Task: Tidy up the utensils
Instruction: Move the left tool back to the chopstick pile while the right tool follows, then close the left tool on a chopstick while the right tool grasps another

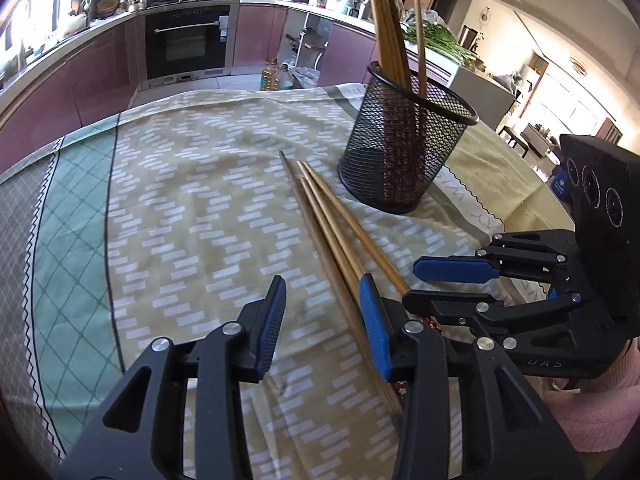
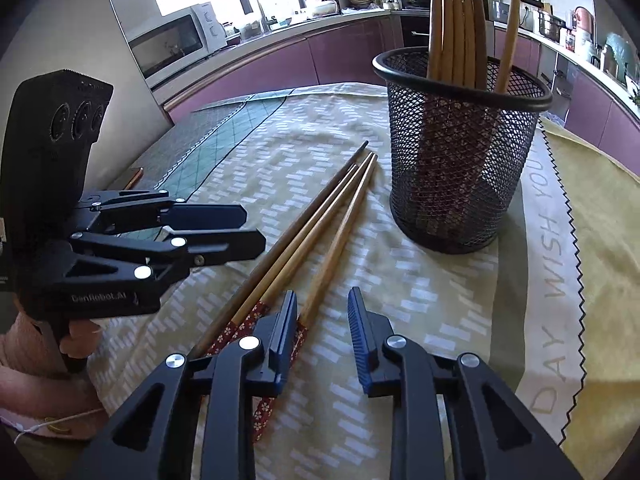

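Loose wooden chopsticks (image 1: pixel 328 224) (image 2: pixel 304 232) with red patterned ends lie side by side on the cloth, tips toward a black mesh cup (image 1: pixel 404 152) (image 2: pixel 456 160). Several more chopsticks (image 1: pixel 388 32) (image 2: pixel 456 20) stand in that cup. My left gripper (image 1: pixel 324 324) (image 2: pixel 256 228) hovers low over the bundle with its jaws apart; the sticks run along the inside of its right finger. My right gripper (image 2: pixel 322 324) (image 1: pixel 412 284) is open at the patterned ends, and the rightmost stick passes under its left finger. Neither gripper's pads press on anything.
A patterned cloth (image 1: pixel 180 220) (image 2: pixel 440 300) covers the table, with a yellow cloth (image 2: pixel 600 240) at its right edge. A thin flat object (image 2: pixel 134 176) lies at the far left. Pink sleeves (image 1: pixel 600 412) (image 2: pixel 40 360) hold the handles. Kitchen cabinets and an oven (image 1: pixel 188 40) stand beyond.
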{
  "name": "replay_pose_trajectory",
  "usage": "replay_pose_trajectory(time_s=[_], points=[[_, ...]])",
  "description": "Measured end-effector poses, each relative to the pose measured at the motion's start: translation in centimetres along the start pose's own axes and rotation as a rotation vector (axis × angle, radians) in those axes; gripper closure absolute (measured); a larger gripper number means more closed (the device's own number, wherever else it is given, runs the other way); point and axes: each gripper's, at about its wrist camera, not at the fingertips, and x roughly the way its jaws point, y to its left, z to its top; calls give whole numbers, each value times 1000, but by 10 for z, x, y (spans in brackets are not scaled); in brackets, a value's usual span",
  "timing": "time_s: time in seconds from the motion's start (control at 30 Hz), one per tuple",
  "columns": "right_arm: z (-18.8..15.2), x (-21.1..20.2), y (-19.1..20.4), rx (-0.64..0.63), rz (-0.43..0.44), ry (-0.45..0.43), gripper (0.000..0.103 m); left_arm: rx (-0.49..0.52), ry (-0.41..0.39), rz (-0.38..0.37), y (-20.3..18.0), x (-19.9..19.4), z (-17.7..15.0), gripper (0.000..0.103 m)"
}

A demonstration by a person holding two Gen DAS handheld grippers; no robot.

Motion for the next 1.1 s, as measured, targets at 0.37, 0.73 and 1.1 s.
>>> replay_pose_trajectory(time_s=[0.37,0.73,1.1], points=[[5,5,-4,14,-7,-19,79,13,34,34,2,17,8,68],[12,11,-6,2,-51,-20,86,13,47,35,5,16,11,73],[24,20,-15,60,-37,-42,93,19,64,54,6,28,25,91]])
